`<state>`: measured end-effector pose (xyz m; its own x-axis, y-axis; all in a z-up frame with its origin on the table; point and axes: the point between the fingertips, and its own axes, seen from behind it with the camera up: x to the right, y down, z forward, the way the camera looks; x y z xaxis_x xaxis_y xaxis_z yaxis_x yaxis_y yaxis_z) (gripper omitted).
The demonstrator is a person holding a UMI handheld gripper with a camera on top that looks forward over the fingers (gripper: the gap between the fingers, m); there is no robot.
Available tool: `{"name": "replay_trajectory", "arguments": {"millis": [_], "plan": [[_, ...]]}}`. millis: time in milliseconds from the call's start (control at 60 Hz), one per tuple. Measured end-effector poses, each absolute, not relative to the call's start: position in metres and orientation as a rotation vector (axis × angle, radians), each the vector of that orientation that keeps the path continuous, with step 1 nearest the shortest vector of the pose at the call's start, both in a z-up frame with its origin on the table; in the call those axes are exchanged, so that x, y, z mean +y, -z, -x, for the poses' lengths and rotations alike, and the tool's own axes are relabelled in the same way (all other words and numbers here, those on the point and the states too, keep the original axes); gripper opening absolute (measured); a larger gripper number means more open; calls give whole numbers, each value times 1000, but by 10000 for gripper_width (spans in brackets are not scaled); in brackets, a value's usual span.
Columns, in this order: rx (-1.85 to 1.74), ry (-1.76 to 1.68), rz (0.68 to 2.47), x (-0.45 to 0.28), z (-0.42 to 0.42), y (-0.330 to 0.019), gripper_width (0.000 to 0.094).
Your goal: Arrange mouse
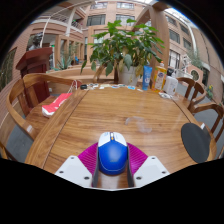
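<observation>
While you are carrying out this arranging job, the mouse (112, 155) is sitting between your jaws, with the pink pads (88, 157) pressing against its left and right flanks, so you are clamping it rather than merely straddling it. It is lying at the near end of the bench (140, 120), right at the gripper (112, 160), and whether it is resting on the wood or being lifted slightly clear is not something the view is showing. Judging from that, you are somewhere in the middle of the task: the pick-up is looking done, while the placing at a chosen spot and the release are looking like the parts left.

The mouse itself is showing a glossy blue shell, rounded and smooth, with a pale grey front section pointing away from you; no cable is showing.

Moving outward, the round wooden bench is spreading ahead of you. Toward the far left a red and white object (57, 102) is lying near the rim. At the far side a potted plant (126, 48) is standing beside a blue bottle (148, 76). Wooden chairs (30, 92) are ringing the bench, and a multi-storey building (95, 20) is rising beyond them.
</observation>
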<state>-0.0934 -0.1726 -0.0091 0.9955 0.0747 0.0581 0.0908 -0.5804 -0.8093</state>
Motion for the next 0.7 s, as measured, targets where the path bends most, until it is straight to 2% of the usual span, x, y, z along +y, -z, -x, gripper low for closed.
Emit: {"name": "replay_trajectory", "arguments": {"millis": [50, 133, 200, 283, 417, 500, 550, 600, 667, 683, 700], "plan": [[-110, -4, 2199, -173, 97, 10, 374], [-87, -56, 2212, -170, 97, 9, 374], [-82, -77, 2194, -168, 94, -6, 375], [-111, -121, 2084, -162, 91, -63, 375], [-142, -196, 1819, -165, 66, -199, 375], [-132, -135, 1720, -167, 14, -242, 372], [-109, -89, 1722, -162, -22, -247, 371], [-55, -54, 1758, -154, -61, -234, 371], [9, 1, 1847, -149, -113, -190, 371], [26, 12, 1859, -156, -129, -168, 370], [44, 25, 1886, -150, -136, -168, 371]]}}
